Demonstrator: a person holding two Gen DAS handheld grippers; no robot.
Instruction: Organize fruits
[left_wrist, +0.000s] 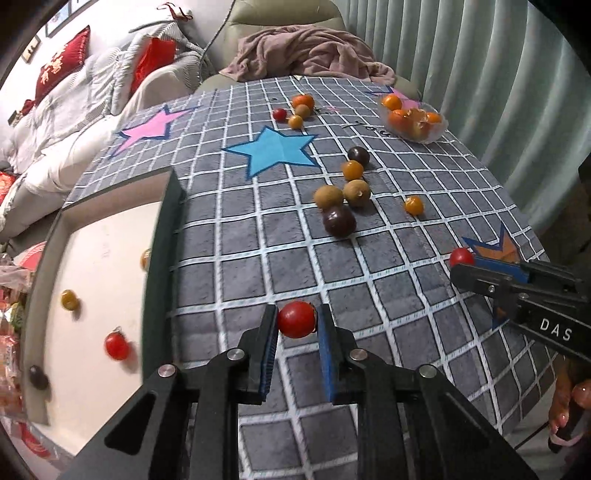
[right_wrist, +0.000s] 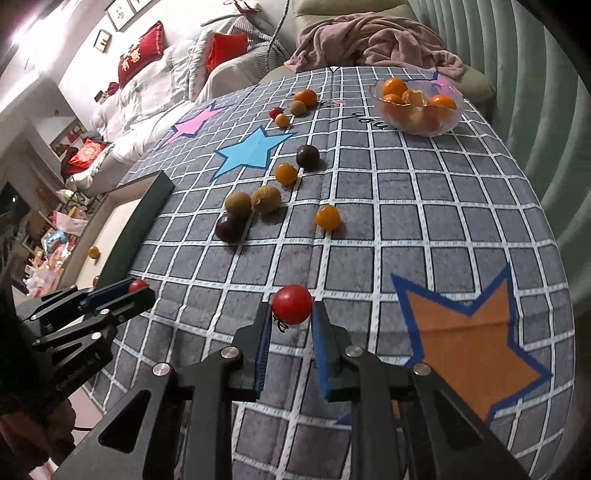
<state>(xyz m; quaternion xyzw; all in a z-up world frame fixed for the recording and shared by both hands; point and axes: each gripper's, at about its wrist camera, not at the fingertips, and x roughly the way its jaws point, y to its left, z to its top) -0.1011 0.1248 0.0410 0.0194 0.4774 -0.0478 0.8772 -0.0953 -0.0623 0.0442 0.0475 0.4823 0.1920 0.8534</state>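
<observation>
My left gripper (left_wrist: 296, 319) is shut on a red cherry tomato (left_wrist: 296, 319) just above the checked cloth, right of the tray's dark wall. It also shows at lower left in the right wrist view (right_wrist: 137, 287). My right gripper (right_wrist: 291, 308) is shut on another red cherry tomato (right_wrist: 291, 304) above the cloth; it shows at the right in the left wrist view (left_wrist: 461, 258). Loose fruits lie mid-table: two dark ones (left_wrist: 339, 220), two brown ones (left_wrist: 328, 195), orange ones (left_wrist: 352, 170).
A dark-rimmed tray (left_wrist: 168, 236) at the left holds several small fruits, among them a red one (left_wrist: 117, 346). A glass bowl (right_wrist: 419, 107) of orange fruits stands at the far right. A small fruit group (left_wrist: 297, 109) lies at the far edge. A sofa with a blanket is behind.
</observation>
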